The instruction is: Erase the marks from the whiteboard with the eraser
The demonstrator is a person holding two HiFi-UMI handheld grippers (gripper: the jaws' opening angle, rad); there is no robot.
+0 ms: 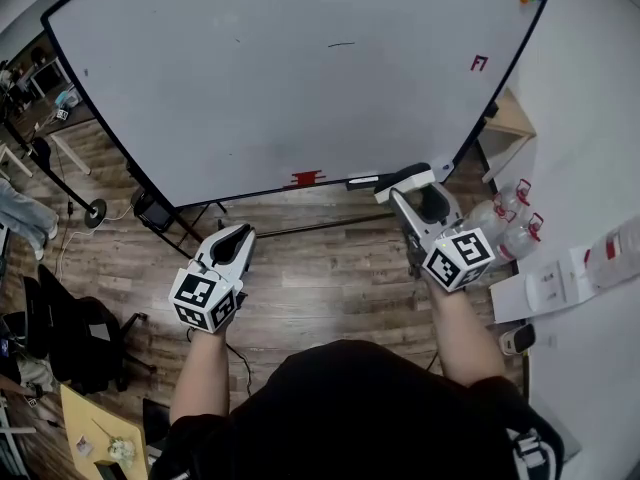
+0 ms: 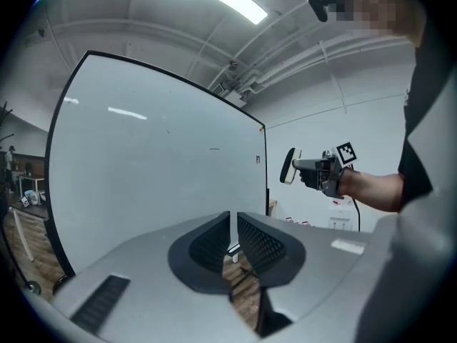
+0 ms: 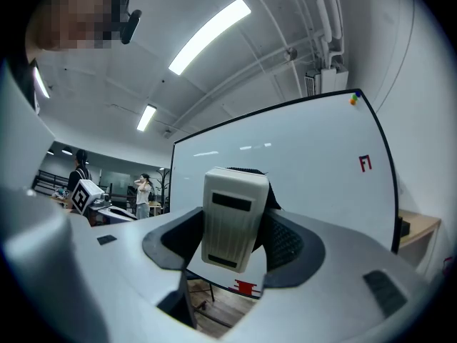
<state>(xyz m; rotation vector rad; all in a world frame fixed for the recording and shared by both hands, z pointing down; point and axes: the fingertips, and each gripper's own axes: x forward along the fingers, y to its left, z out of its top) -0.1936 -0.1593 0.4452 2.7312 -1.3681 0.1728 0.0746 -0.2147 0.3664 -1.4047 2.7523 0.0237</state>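
The whiteboard carried a small red mark near its right edge, shaped like an F with a stroke beside it, a red blot low at the bottom edge, and a short black dash higher up. The right gripper was clamped on the white ribbed eraser, held just short of the board's lower edge. The left gripper had its jaws drawn to a thin slit, with nothing between them. A wooden floor lay below and strip lights ran overhead.
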